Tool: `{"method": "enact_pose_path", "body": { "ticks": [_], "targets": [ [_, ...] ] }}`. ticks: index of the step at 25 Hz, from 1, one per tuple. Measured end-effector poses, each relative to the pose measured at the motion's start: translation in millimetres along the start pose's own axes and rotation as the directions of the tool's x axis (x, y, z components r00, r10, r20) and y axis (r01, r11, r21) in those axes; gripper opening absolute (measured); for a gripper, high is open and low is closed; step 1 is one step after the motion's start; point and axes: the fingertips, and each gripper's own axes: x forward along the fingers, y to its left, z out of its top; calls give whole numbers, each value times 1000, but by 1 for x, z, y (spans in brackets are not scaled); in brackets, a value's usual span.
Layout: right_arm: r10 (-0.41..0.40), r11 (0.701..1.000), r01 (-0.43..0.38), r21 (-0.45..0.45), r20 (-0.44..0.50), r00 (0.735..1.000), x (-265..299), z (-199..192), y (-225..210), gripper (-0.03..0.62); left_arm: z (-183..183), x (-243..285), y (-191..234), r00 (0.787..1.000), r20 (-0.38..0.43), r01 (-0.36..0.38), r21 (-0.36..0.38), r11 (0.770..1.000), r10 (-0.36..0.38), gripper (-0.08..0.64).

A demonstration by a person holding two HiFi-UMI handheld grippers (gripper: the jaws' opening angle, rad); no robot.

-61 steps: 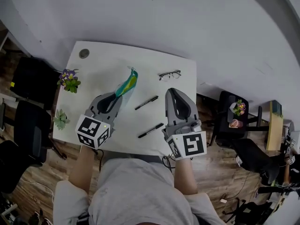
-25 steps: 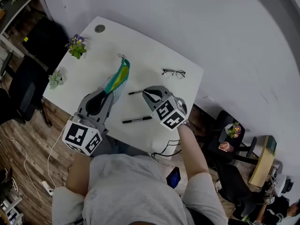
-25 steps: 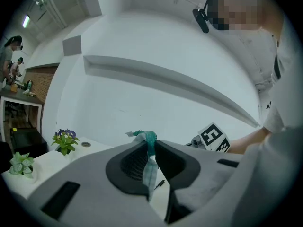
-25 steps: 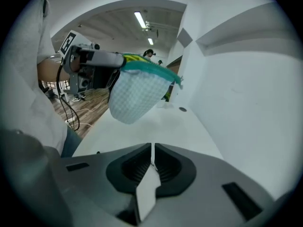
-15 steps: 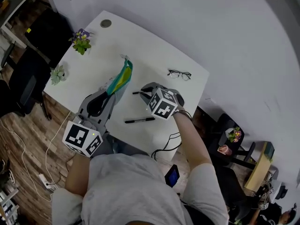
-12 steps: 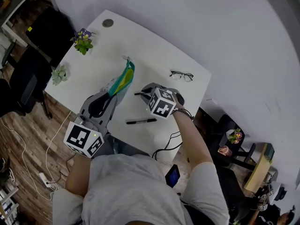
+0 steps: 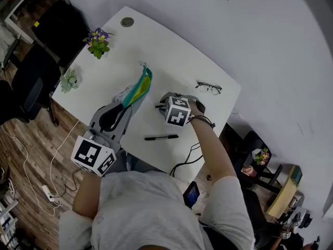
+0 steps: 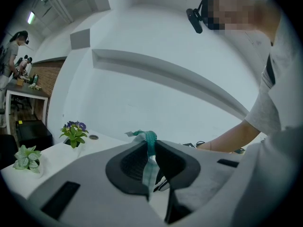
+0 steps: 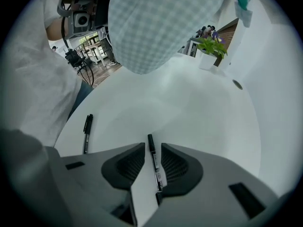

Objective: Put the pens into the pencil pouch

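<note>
Black pen (image 9: 155, 164) now between jaws, seemingly unclamped

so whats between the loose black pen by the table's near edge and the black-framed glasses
The right gripper, jaws apart astride a second black pen; the head view shows it between the loose black pen and the black-framed glasses.

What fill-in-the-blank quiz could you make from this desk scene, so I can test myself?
1. The left claw is shut on the ____.
2. Between the open jaws of the right claw lies a ____.
3. A pair of ____ rests near the far edge of the table.
4. A second pen lies loose nearer the person, so ____ pens are outside the pouch.

Missing words: pencil pouch; pen; glasses; two.
</note>
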Motion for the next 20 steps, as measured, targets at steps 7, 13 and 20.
{"method": "enact_pose_path", "body": {
  "ticks": [7, 13, 20],
  "targets": [
    [50, 998, -50, 29, -10, 999, 5, 4, -3, 116, -2, -1, 9, 1000, -11, -10, -5, 1000, 10, 66],
    [32, 993, -35, 109, 31, 999, 7, 0, -3, 68, -2, 3, 5, 1000, -12, 2, 1, 1000, -2, 66],
    [-136, 940, 67, 333, 187, 973, -14, 9, -15, 54, 2, 4, 1, 999, -5, 33, 17, 999, -33, 66]
  ]
}}
